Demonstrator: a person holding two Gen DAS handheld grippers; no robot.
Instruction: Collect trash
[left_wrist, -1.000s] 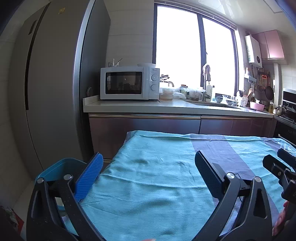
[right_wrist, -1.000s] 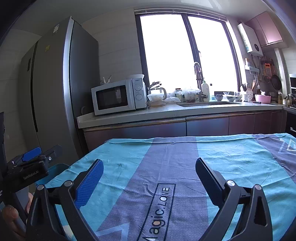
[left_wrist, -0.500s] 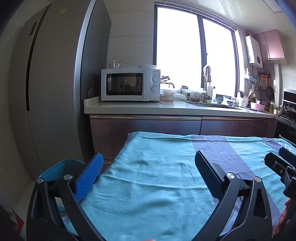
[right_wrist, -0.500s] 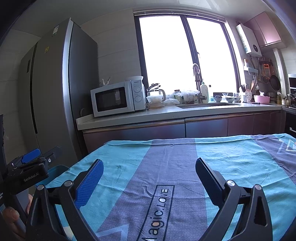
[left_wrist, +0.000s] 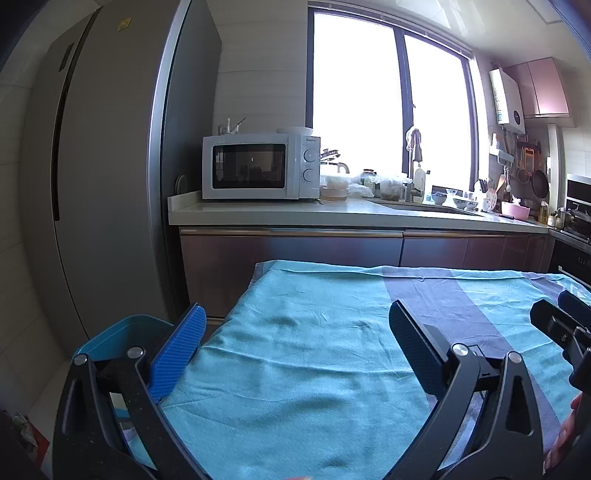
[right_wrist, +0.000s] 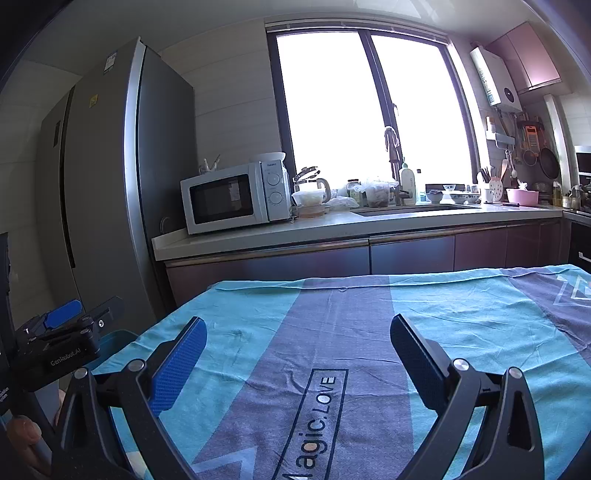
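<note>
The left hand-held gripper (left_wrist: 297, 325) with its black frame and blue-padded fingers is hovering over the left end of a table draped in a teal and grey-purple cloth (left_wrist: 314, 369), its jaws standing wide apart with nothing between them. The right hand-held gripper (right_wrist: 298, 336) is hanging over the grey-purple middle band of the same cloth, above the printed "Magic.LOVE" lettering (right_wrist: 314, 424), and its jaws are likewise gaping wide and gripping nothing. A blue plastic bin (left_wrist: 122, 334) is sitting on the floor just beside the table's left edge, showing behind the left gripper's left finger; what lies inside it cannot be told. No piece of trash is showing on the visible cloth. Beyond the table, a white microwave oven (left_wrist: 260, 167) is resting on the pale kitchen counter (left_wrist: 332, 214) next to a tall grey refrigerator (left_wrist: 107, 177).
</note>
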